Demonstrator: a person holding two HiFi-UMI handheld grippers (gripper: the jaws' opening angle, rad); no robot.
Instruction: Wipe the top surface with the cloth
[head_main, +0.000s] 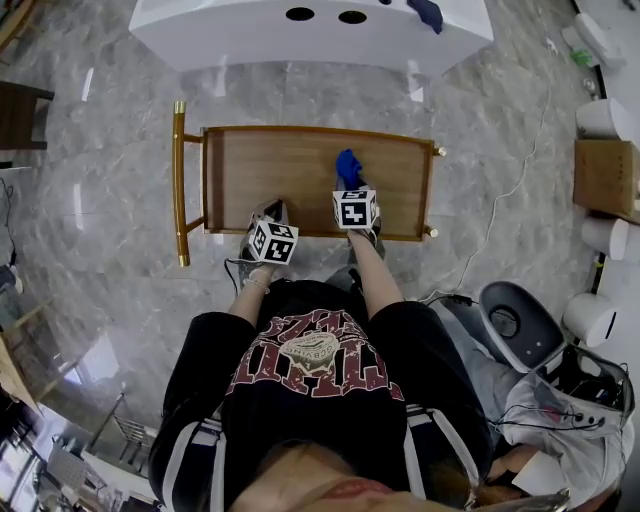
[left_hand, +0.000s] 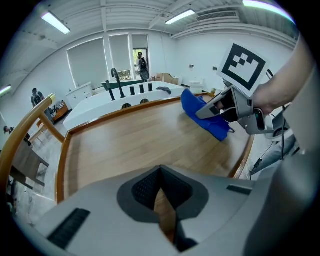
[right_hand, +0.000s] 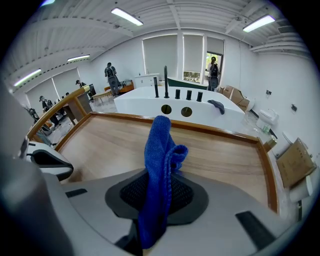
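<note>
A wooden tray top (head_main: 270, 170) with a raised rim forms the top of a cart that has a brass-coloured handle (head_main: 179, 185) on its left. My right gripper (head_main: 347, 182) is shut on a blue cloth (head_main: 348, 166), held over the near middle of the top. In the right gripper view the cloth (right_hand: 159, 150) stands up out of the shut jaws (right_hand: 160, 177). The left gripper (head_main: 268, 214) hovers at the near edge, left of the right one. Its jaws (left_hand: 160, 175) are shut with nothing in them. The left gripper view shows the cloth (left_hand: 199, 111) touching the wood.
A white counter (head_main: 230, 35) with two round holes stands just beyond the cart, a dark cloth (head_main: 427, 12) on it. A cardboard box (head_main: 605, 175) and white containers sit at the right. A cable (head_main: 500, 215) runs over the floor. People stand far off.
</note>
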